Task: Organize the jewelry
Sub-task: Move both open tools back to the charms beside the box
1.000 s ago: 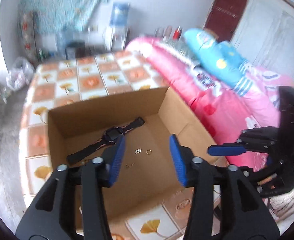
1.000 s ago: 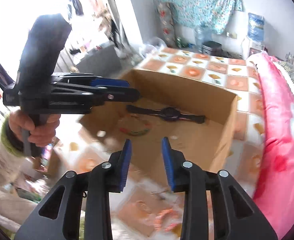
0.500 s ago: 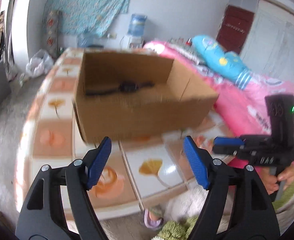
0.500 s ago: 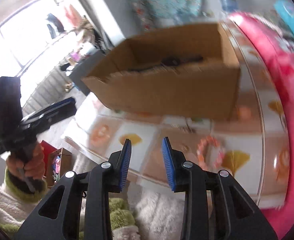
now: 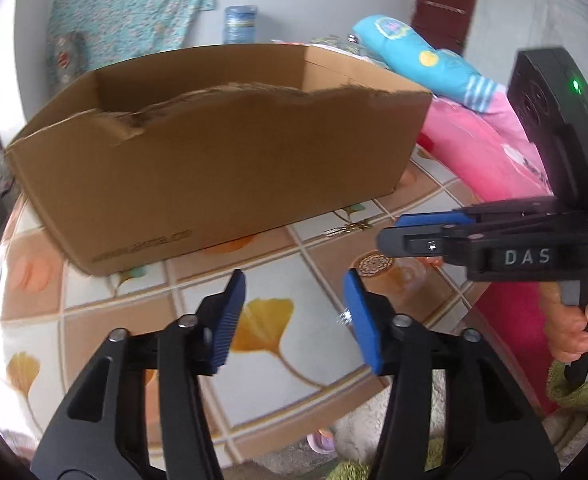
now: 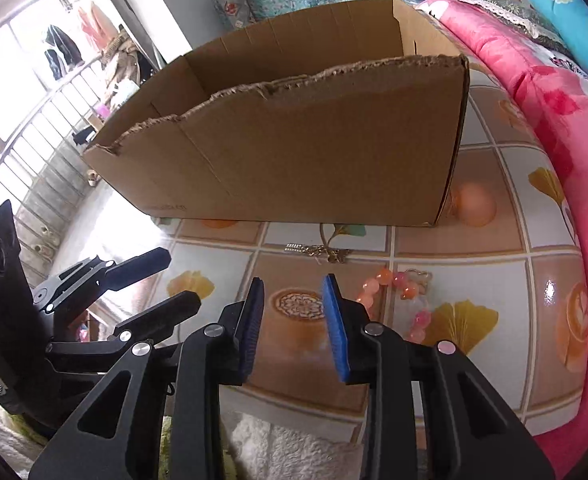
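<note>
An open cardboard box (image 5: 214, 160) stands on the tiled tabletop (image 5: 94, 320); its near wall hides what is inside. In front of it lie a thin gold chain (image 6: 322, 250) and a pink-and-orange bead bracelet (image 6: 394, 300). My left gripper (image 5: 294, 316) hangs low over the table with its jaws closing and nothing between them; a tiny shiny piece (image 5: 344, 316) lies just beside its right pad. My right gripper (image 6: 292, 320) is open and empty, just left of the bracelet. In the left wrist view the right gripper (image 5: 426, 240) covers the bracelet, while the gold chain (image 5: 346, 228) shows beyond it.
A pink quilt (image 6: 554, 80) and a blue pillow (image 5: 414, 52) border the table on the right. A hand (image 5: 574, 328) holds the right gripper's handle. The table's front edge runs just below both grippers, with white and green fabric (image 6: 286, 440) under it. A window with bars (image 6: 34, 140) is at left.
Both grippers have dropped from above the open box to low in front of its near wall, so the watch inside is out of sight. The left jaws widened, then narrowed again.
</note>
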Action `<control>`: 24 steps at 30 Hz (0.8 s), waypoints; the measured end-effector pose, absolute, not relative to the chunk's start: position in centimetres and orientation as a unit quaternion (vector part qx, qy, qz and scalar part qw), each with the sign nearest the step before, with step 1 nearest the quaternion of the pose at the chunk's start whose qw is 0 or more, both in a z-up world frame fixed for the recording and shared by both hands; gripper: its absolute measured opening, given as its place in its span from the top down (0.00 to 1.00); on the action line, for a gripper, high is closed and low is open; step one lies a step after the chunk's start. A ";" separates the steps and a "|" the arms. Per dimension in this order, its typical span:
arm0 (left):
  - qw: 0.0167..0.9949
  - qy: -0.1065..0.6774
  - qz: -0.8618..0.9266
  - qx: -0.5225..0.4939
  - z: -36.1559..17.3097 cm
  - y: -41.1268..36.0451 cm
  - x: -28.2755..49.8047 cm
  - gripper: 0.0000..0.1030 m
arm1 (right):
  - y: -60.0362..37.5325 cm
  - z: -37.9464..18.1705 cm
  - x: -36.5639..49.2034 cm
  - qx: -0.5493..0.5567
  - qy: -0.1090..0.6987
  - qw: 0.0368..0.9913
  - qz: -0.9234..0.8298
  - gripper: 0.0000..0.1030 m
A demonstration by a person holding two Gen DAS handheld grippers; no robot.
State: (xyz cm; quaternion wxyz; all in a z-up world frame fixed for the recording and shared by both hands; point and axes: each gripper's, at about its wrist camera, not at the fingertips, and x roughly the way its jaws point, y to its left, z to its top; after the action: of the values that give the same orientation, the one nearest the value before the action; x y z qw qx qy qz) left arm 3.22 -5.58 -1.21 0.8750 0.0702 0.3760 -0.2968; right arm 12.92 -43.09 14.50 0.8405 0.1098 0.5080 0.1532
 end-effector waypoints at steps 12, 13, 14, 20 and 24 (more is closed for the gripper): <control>0.843 0.371 -0.338 0.193 -2.7 -11.2 4.9 0.73 | -45.5 14.1 13.5 0.154 0.490 0.843 0.159 0.72; 0.841 0.373 -0.339 0.195 -2.8 -11.3 5.1 0.73 | -45.6 14.0 13.6 0.157 0.490 0.843 0.159 0.72; 0.838 0.376 -0.341 0.197 -2.9 -11.5 5.3 0.73 | -45.8 14.0 13.6 0.160 0.489 0.842 0.160 0.72; 0.834 0.382 -0.350 0.190 -2.9 -12.3 6.2 0.73 | -47.2 13.3 13.5 0.184 0.486 0.838 0.165 0.72; 0.833 0.389 -0.351 0.177 -2.9 -12.6 6.7 0.76 | -47.6 12.9 13.1 0.195 0.485 0.837 0.164 0.72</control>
State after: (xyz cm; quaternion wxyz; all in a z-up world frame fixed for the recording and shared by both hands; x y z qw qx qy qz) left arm 6.74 -12.61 -2.90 0.8330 0.1767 0.3892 -0.3513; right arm 13.13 -47.65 12.93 0.8370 0.1945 0.4846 0.1635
